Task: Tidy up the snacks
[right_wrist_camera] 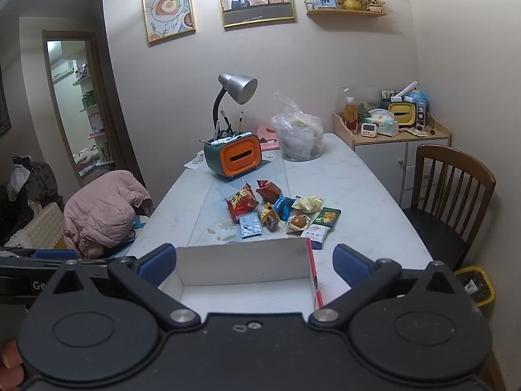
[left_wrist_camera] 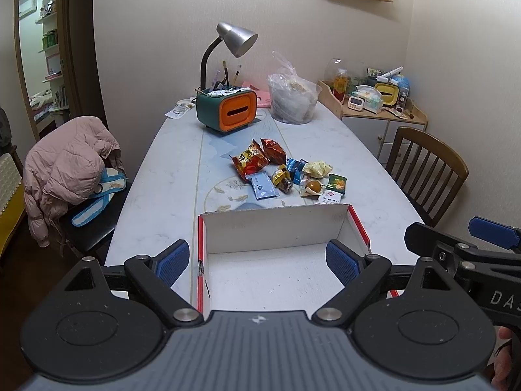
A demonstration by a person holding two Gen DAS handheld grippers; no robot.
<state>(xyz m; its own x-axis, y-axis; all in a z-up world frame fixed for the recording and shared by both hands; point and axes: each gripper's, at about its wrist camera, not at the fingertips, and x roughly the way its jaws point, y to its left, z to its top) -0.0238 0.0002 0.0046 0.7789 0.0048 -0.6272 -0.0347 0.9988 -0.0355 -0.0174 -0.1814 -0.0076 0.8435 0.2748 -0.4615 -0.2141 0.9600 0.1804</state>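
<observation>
Several wrapped snacks [left_wrist_camera: 286,171] [right_wrist_camera: 281,215] lie in a loose pile mid-table: red packets, a blue sachet, yellow and green wrappers. Nearer me stands an empty white cardboard box [left_wrist_camera: 273,228] [right_wrist_camera: 242,260] with red edges. My left gripper [left_wrist_camera: 259,262] hovers open over the box's near end, nothing between its blue pads. My right gripper [right_wrist_camera: 255,265] is open too, above the box's right side. In the left wrist view the right gripper's body shows at the right edge.
Behind the snacks sit an orange-and-green tissue box [left_wrist_camera: 228,110] with a desk lamp [left_wrist_camera: 232,39] and a clear plastic bag [left_wrist_camera: 293,97]. A wooden chair [left_wrist_camera: 426,169] stands right, a chair with a pink jacket [left_wrist_camera: 68,169] left, a cabinet [right_wrist_camera: 394,150] back right.
</observation>
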